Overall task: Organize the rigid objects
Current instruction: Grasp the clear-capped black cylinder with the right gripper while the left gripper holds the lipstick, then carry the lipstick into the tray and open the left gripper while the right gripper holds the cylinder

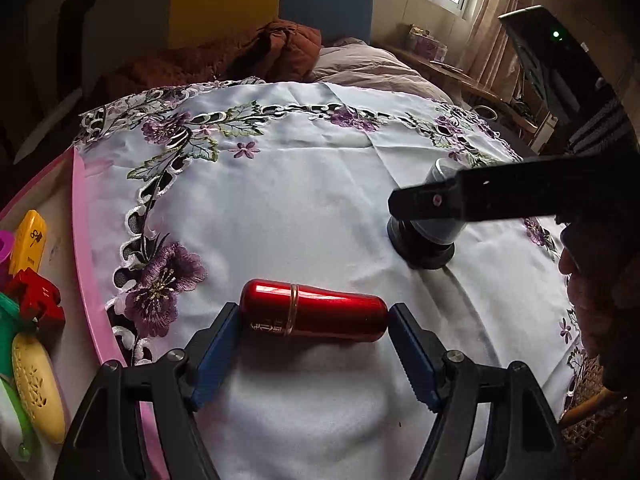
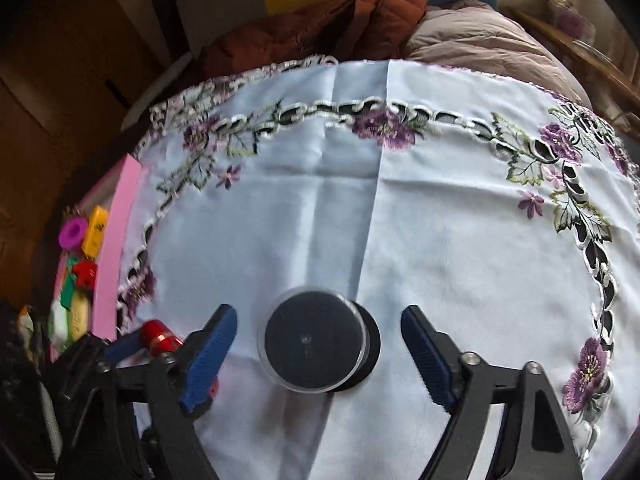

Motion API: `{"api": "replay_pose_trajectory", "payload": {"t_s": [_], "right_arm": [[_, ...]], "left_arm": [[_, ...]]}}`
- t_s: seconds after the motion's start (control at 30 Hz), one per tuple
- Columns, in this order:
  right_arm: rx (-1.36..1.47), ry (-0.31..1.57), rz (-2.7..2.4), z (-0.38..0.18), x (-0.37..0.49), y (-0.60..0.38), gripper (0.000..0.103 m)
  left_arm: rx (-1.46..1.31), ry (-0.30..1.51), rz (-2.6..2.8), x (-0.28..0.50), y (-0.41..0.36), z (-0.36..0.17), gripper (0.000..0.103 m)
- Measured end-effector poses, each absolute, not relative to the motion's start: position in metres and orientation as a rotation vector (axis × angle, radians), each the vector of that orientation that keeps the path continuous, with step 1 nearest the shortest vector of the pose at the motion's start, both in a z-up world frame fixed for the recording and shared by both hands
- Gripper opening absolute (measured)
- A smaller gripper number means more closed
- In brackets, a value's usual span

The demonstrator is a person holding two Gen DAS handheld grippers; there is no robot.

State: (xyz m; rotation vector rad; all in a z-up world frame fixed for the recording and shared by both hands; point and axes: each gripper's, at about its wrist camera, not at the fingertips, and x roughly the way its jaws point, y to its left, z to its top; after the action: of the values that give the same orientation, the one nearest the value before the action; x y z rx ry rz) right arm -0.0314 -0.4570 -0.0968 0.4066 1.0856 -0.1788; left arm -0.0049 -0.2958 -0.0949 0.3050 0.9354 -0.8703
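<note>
white tablecloth with embroidered purple flowers and cut-work border, spread flat over a table. glossy red metal flask with a thin gold band, lying on its side on the cloth; left gripper set around it, one blue ribbed pad at each end, pads at or just off the ends, contact cannot be told for certain. dark cylindrical jar with a clear plastic cover and a wider black base, standing on the cloth to the right of the flask, well apart from it; right gripper poised over it, fingers parted, a clear gap on either side, no pad touching. pink-rimmed tray at the cloth's left edge, holding small plastic items: yellow block, red piece, pale yellow oval case, magenta ring. rust-brown and beige bedding beyond the table.
</note>
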Motion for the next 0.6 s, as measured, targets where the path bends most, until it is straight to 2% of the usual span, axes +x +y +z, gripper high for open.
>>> {"api": "replay_pose_trajectory", "payload": {"t_s": [0.03,0.6], "right_arm": [[0.373,1.117,-0.191,-0.102,-0.029,-0.455,0.045],[0.307,1.074,-0.398,-0.105,-0.025,-0.48,0.045]], "left_arm": [[0.304,0.933,-0.869,-0.005,-0.296,-0.095,0.076],[0.287,0.909,-0.876,-0.008,-0.293,-0.096,0.076]]}}
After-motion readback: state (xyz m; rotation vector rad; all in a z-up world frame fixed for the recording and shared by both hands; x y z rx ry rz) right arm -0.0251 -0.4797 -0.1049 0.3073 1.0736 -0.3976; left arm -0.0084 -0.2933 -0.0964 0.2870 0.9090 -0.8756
